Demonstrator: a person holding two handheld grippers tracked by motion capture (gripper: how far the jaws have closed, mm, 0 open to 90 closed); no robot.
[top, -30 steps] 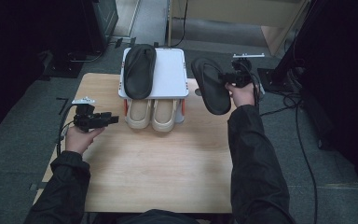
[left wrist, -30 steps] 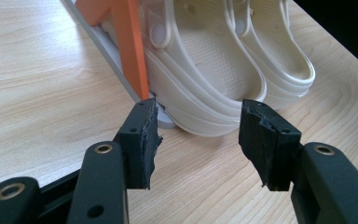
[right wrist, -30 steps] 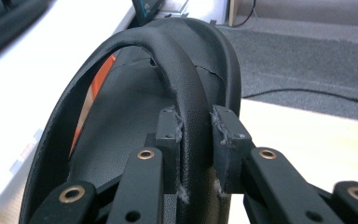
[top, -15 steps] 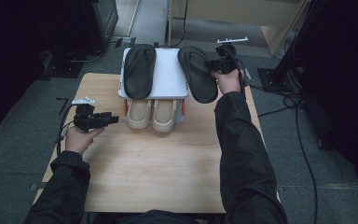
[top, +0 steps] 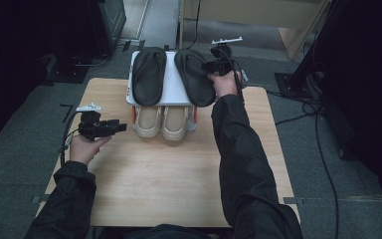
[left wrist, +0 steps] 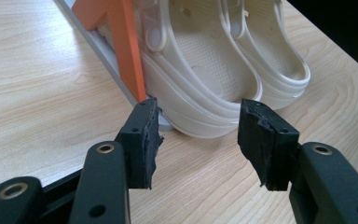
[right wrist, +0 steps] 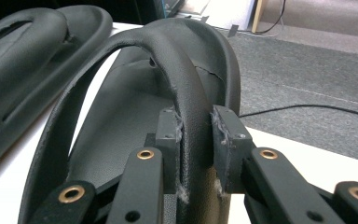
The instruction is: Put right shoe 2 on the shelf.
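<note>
Right now the right hand-held gripper (right wrist: 195, 140) is pinching the strap of a black sandal (top: 195, 75), its two jaws closed on either side of the leather-like band near where it arches over the footbed. Seen from above, that sandal is lying on the top shelf of a small white shoe rack (top: 171, 92) at the far edge of the desk (top: 144, 174), on the rack's right half, with its toe end overhanging the near edge a little; whether it is fully resting or partly being carried I cannot tell. Just beside it, on the rack's left half, the matching black sandal (top: 148, 74) is lying flat. Below the rack's top shelf, a pair of cream clogs (top: 161, 122) is sitting side by side. Left of the rack, the left hand-held gripper (left wrist: 195, 140) is hovering over the desk with its jaws standing wide apart and holding nothing, pointing at the heel of the nearer clog and the rack's orange leg (left wrist: 123, 42). The sandal looks light and flexible, with a soft, slightly grained strap that is folding a bit under the pads, so the strap seems the sensible place to grip; the sole would probably sag or swing if lifted from one end, and the smooth shelf may let it slide.
</note>
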